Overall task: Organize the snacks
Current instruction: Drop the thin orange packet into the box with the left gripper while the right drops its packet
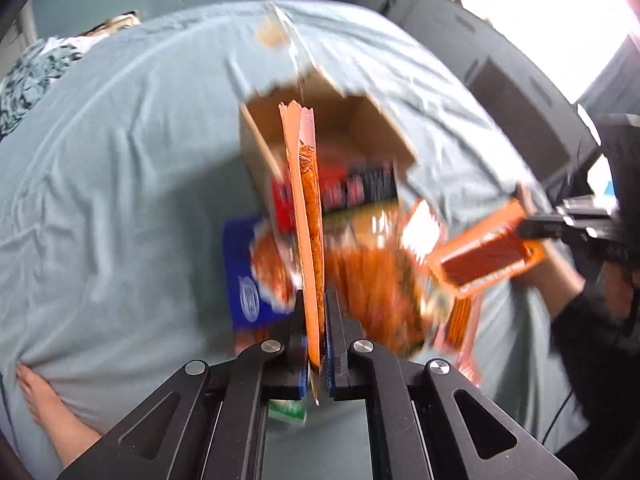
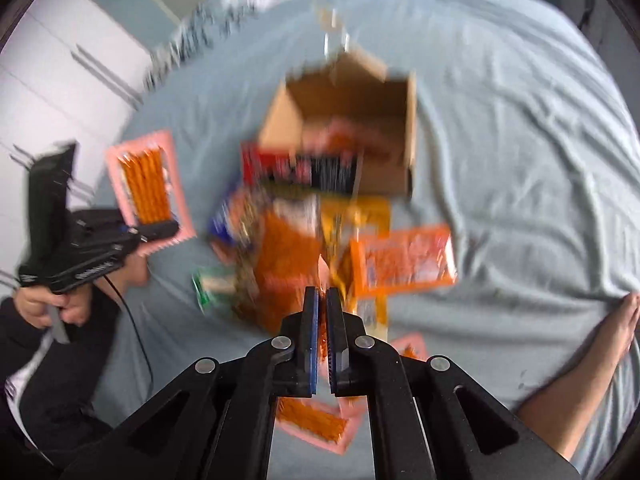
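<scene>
My left gripper (image 1: 316, 312) pinches a pink packet (image 1: 306, 216) edge-on at frame centre, long axis running up toward the box (image 1: 372, 120). My right gripper (image 2: 322, 300) holds an orange packet (image 1: 484, 256), its pads nearly together.

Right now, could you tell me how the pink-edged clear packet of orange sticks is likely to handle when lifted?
Probably fairly stiff: pinched by one edge in the left gripper, the pink-edged clear packet of orange sticks stands straight without drooping. Likely light, since that small pinch carries it. Its glossy film may be slippery.
</scene>
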Demonstrator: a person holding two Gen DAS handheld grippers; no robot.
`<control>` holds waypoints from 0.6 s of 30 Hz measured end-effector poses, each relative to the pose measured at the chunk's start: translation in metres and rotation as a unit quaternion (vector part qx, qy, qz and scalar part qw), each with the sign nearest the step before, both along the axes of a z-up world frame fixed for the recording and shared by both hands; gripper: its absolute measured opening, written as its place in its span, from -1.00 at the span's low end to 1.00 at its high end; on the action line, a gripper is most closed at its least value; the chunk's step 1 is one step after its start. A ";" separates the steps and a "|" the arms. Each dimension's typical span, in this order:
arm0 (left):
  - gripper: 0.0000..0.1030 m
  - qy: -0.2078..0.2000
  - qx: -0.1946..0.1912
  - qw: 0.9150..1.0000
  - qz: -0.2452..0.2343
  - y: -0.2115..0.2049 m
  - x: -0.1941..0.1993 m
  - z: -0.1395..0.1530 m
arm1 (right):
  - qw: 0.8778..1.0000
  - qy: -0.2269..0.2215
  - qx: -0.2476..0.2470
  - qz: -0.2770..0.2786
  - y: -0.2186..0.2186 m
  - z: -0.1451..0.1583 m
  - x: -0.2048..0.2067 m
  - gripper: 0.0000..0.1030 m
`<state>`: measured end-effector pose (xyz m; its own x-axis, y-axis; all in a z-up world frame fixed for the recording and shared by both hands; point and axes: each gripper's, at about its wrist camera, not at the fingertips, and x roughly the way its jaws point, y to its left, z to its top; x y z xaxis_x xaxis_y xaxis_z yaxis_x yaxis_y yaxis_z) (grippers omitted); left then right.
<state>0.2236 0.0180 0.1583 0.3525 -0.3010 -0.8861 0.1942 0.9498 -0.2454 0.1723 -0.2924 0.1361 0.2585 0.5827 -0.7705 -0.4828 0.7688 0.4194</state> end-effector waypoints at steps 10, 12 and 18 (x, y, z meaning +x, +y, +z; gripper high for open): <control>-0.89 -0.066 -0.100 0.990 0.074 -0.011 0.072 0.019 | 0.988 -0.040 0.064 -0.137 -0.028 0.008 -0.005 -0.97; -0.79 -0.089 -0.083 0.990 0.075 -0.027 0.086 0.015 | 0.985 -0.042 0.062 -0.158 -0.026 0.006 -0.006 -0.97; 0.70 -0.127 0.016 0.989 0.076 -0.038 0.083 0.007 | 0.980 -0.075 0.059 -0.175 -0.013 0.016 -0.019 -0.97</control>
<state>0.3069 -0.0202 0.1655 0.6037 -0.2008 -0.7715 0.1008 0.9792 -0.1759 0.1535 -0.3056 0.1525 0.5635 0.5205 -0.6415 -0.2614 0.8490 0.4592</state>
